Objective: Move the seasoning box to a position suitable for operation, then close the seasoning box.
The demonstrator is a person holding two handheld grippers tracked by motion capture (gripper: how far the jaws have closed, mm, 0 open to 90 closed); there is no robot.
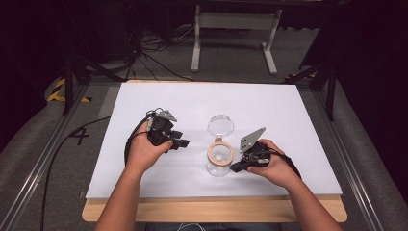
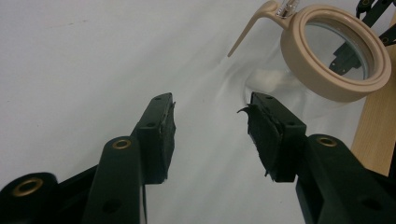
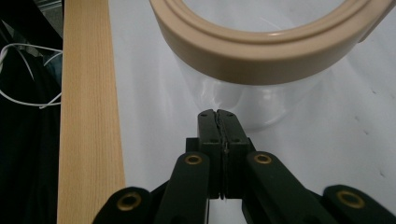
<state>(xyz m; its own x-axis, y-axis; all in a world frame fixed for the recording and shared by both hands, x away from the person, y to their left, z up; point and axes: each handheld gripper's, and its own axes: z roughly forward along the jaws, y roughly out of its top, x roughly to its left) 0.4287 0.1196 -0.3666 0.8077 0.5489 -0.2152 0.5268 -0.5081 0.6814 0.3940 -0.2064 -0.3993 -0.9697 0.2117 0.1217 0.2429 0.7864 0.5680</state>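
Overhead light falls evenly on the white desk (image 1: 192, 101), which reads bright, nearly washed out, while the floor and background sink into deep shadow. Shadows beneath the hands are soft and short. In the left gripper view the near black fingers (image 2: 159, 135) are fairly sharp; the beige ring (image 2: 334, 53) beyond is slightly soft, its glass showing pale glare. In the right gripper view the ring is blurred — too close for focus — and the wooden edge (image 3: 88, 116) keeps visible grain.
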